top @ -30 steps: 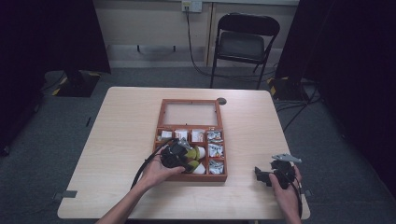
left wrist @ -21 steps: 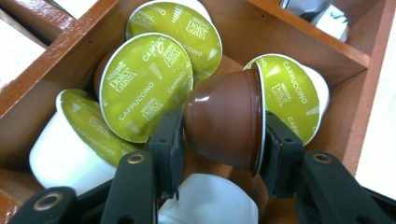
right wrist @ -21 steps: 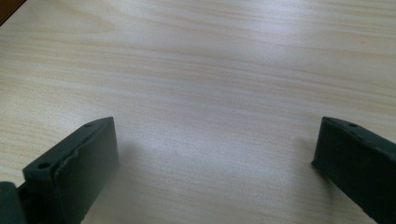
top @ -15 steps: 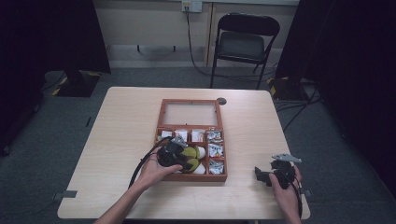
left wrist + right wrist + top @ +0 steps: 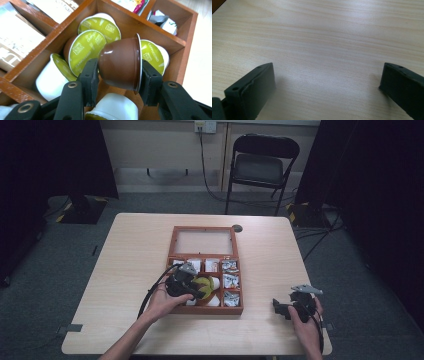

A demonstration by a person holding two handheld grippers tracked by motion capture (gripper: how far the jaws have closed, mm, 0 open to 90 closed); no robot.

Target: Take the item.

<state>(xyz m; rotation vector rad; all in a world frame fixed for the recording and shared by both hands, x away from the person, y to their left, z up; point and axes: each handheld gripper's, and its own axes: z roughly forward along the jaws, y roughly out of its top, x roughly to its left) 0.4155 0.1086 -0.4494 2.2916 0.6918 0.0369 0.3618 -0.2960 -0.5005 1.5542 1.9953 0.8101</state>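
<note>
Left gripper [image 5: 117, 72] fingers clamp a brown capsule [image 5: 120, 65] over the box [image 5: 206, 309], six o'clock compartment; light, smooth, crushable, best held base-to-lid. Right gripper [image 5: 327, 85] gapes, empty, on the counter [image 5: 324, 37].

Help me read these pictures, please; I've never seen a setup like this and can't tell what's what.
No machine here: a person at a table holds a hand-operated claw in each hand. One camera looks down from above; one more rides on each claw, looking along its two black jaws.

On the table lies a wooden box with its glass lid open and its compartments filled with packets and coffee capsules.

The left claw is shut on a brown capsule, held sideways over the compartment of green-lidded capsules.

The right claw rests near the table's right front corner, jaws wide apart, nothing between them but bare wood.
</note>
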